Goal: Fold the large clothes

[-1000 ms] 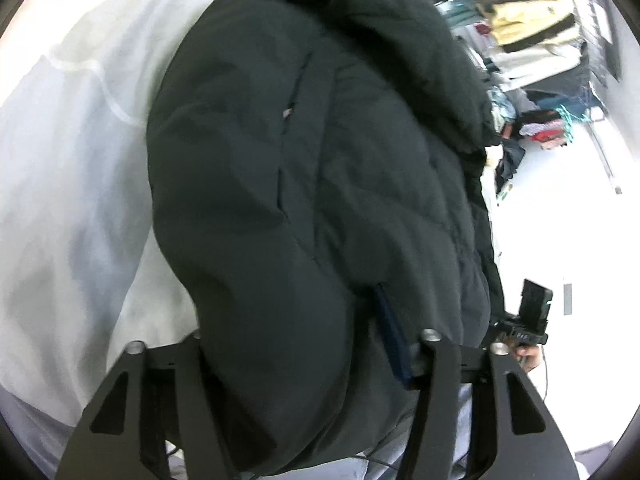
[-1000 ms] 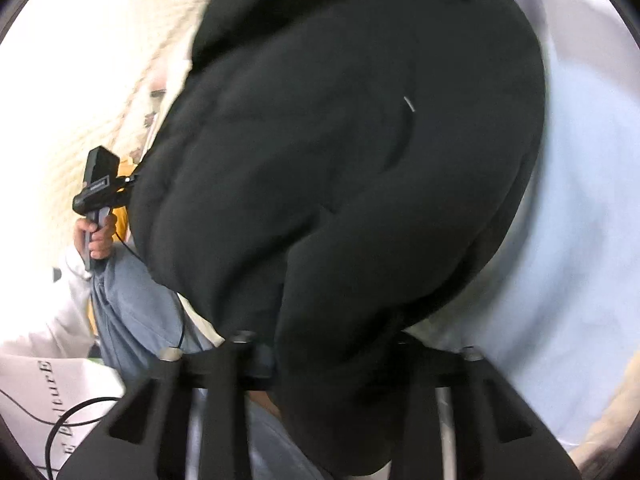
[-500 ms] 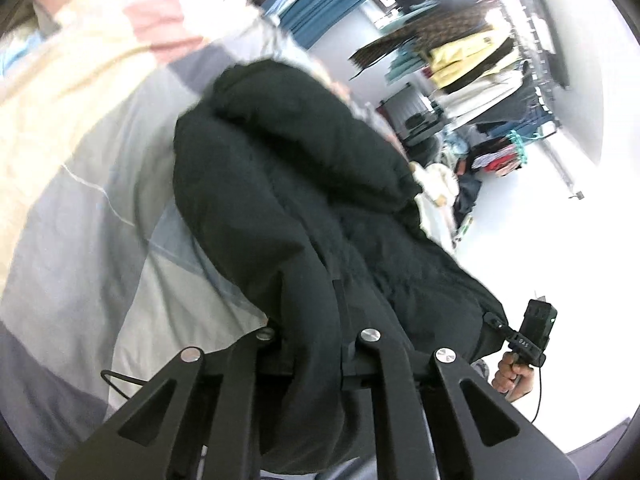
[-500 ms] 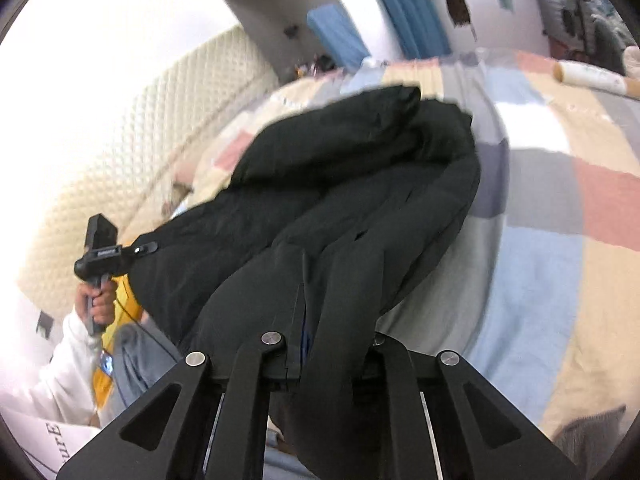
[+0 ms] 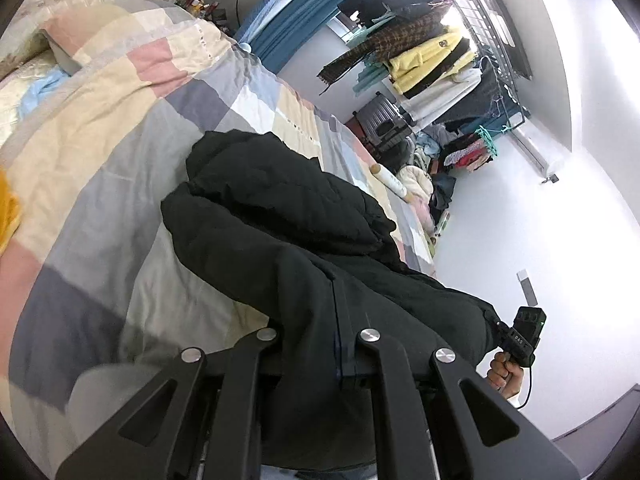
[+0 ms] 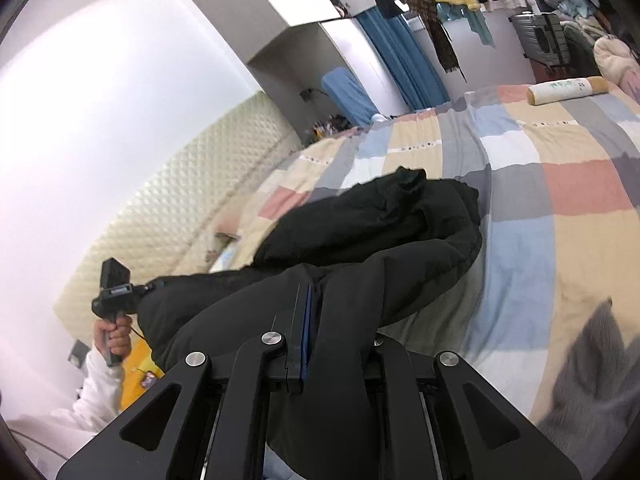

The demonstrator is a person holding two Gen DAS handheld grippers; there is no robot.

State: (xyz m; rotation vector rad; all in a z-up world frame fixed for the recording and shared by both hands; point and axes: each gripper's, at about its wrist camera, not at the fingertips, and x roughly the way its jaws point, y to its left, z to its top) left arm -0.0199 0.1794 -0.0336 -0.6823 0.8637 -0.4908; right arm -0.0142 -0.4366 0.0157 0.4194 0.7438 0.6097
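Left hand-held gripper (image 5: pixel 318 344), right hand-held gripper (image 6: pixel 324 348) each clamp black jacket (image 5: pixel 280 232) hem; hood end on checked bedspread (image 6: pixel 560 200).

I am working in a home bedroom. A bed with a patchwork quilt (image 6: pixel 560 184) and padded cream headboard (image 6: pixel 168 216) fills the near scene. At the far wall I note blue curtains (image 5: pixel 296 20), a loaded clothes rack (image 5: pixel 432 52) and a suitcase (image 5: pixel 380 120).

The jacket (image 5: pixel 280 240) lies on the bed (image 5: pixel 120 184), its near end caught between the left tongs (image 5: pixel 316 344) and, it seems, the right tongs (image 6: pixel 328 348). A roll (image 6: pixel 568 89) lies at the bed's far edge, the clothes rack (image 5: pixel 432 48) behind.
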